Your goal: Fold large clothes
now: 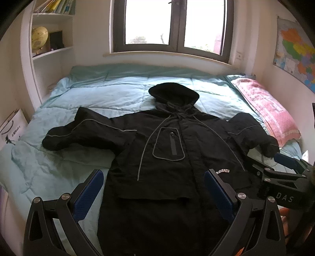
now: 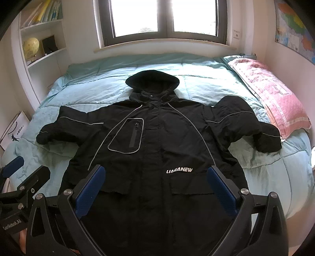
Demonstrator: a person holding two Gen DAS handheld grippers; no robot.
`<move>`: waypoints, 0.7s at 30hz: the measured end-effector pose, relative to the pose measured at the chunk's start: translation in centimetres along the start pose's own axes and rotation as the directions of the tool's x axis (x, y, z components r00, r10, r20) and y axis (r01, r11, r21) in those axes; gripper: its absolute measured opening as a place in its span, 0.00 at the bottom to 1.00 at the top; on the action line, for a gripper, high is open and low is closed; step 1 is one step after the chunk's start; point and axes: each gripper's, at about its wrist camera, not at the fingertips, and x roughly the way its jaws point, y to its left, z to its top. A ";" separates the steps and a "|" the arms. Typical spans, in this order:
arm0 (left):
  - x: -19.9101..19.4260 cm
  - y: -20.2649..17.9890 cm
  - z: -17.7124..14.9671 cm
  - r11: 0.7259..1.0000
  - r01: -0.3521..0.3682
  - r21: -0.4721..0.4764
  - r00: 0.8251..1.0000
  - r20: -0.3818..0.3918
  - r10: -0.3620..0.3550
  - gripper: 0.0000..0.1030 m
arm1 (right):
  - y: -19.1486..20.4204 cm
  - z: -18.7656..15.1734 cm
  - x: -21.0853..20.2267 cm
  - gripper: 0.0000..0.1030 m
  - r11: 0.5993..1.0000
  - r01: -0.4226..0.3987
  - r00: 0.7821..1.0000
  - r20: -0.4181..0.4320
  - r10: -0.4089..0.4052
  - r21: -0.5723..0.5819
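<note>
Flat on the bed (image 2: 275,177), front up, lies the black hooded jacket (image 2: 157,141) — sleeves spread, hood toward the window (image 2: 163,17). Both tools hover above its lower half, the left tool (image 1: 153,189) and right tool (image 2: 155,185) each spread wide and empty — a pink pillow (image 2: 271,94) sits right

White lettering "LIAEANEW" is printed on the chest of the black hooded jacket (image 2: 157,137), near the middle of the right wrist frame; its second and fourth letters are read with doubt. "DAS" is marked on the right tongs (image 1: 283,165) at the right edge of the left wrist frame. "GenRobot.AI" is read on the left tongs (image 2: 21,171) at the lower left of the right wrist frame. Print on the white paper bag (image 2: 13,132) at the left edge is too small to be read.
</note>
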 end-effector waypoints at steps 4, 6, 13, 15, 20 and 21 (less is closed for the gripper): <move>0.3 -0.4 0.0 1.000 -0.001 0.010 1.000 -0.006 0.001 0.99 | -0.5 0.2 0.0 1.00 1.000 0.002 1.000 -0.002 -0.002 0.012; 0.5 -0.6 0.0 1.000 0.000 0.008 1.000 -0.011 0.001 0.99 | -0.6 0.2 0.1 1.00 1.000 0.000 1.000 -0.004 0.000 0.017; 1.1 -1.0 0.1 1.000 -0.006 0.017 1.000 -0.030 0.006 0.99 | -0.9 0.4 0.6 1.00 1.000 0.027 1.000 -0.008 -0.027 0.014; 1.2 -1.3 0.2 1.000 -0.005 0.022 0.999 -0.033 0.006 0.99 | -1.2 0.4 0.7 1.00 0.999 0.028 1.000 -0.008 -0.028 0.021; 1.3 -2.0 0.1 0.999 -0.004 0.037 0.999 -0.036 0.006 0.99 | -1.7 0.4 0.9 1.00 0.999 0.037 0.999 -0.012 -0.037 0.029; 1.4 -2.2 0.1 0.999 -0.004 0.042 0.999 -0.039 0.005 0.99 | -1.9 0.4 0.9 1.00 0.999 0.039 0.999 -0.011 -0.038 0.032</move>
